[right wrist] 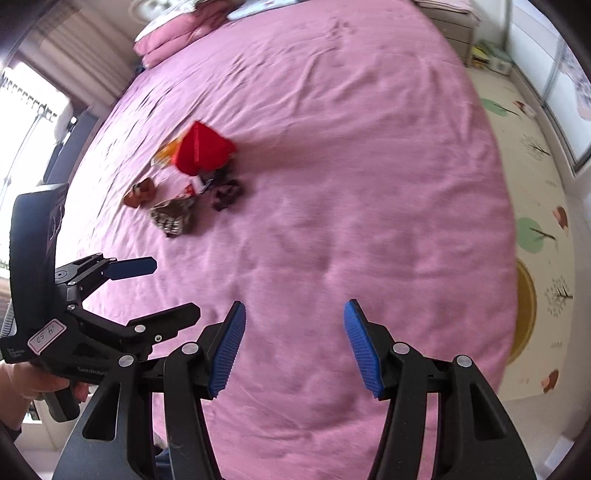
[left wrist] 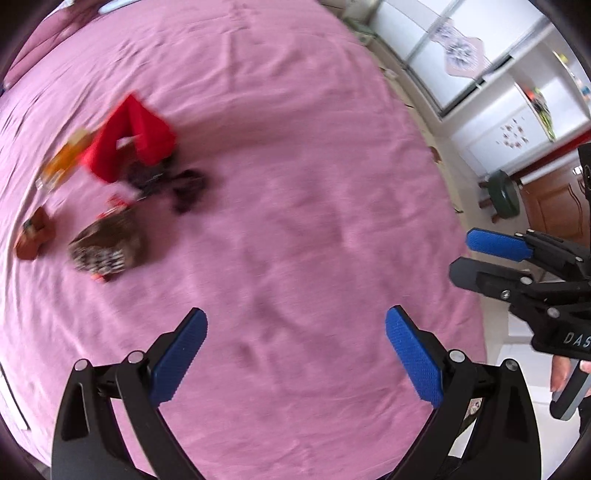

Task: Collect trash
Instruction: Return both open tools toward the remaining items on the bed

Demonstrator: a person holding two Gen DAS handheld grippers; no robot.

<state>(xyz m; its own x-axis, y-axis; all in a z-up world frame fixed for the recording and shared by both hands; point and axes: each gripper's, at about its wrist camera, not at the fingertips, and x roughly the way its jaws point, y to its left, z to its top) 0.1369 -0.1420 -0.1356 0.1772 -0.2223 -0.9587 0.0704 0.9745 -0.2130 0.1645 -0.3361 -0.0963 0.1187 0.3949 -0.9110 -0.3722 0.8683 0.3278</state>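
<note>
A pile of trash lies on the pink bedspread (left wrist: 295,184): a red bag (left wrist: 133,136), an orange wrapper (left wrist: 61,162), a dark crumpled wrapper (left wrist: 181,186), a brown patterned wrapper (left wrist: 107,245) and a small brown piece (left wrist: 33,236). The same pile shows in the right wrist view, with the red bag (right wrist: 205,151) and the patterned wrapper (right wrist: 171,216). My left gripper (left wrist: 295,350) is open and empty, above the bed, short of the pile. My right gripper (right wrist: 293,345) is open and empty; it also shows in the left wrist view (left wrist: 465,254). Both views are blurred.
Pink pillows (right wrist: 173,35) lie at the head of the bed. A patterned play mat (right wrist: 532,206) covers the floor to the right. White wardrobe doors (left wrist: 480,48) and a dark green stool (left wrist: 504,192) stand beyond the bed's right edge.
</note>
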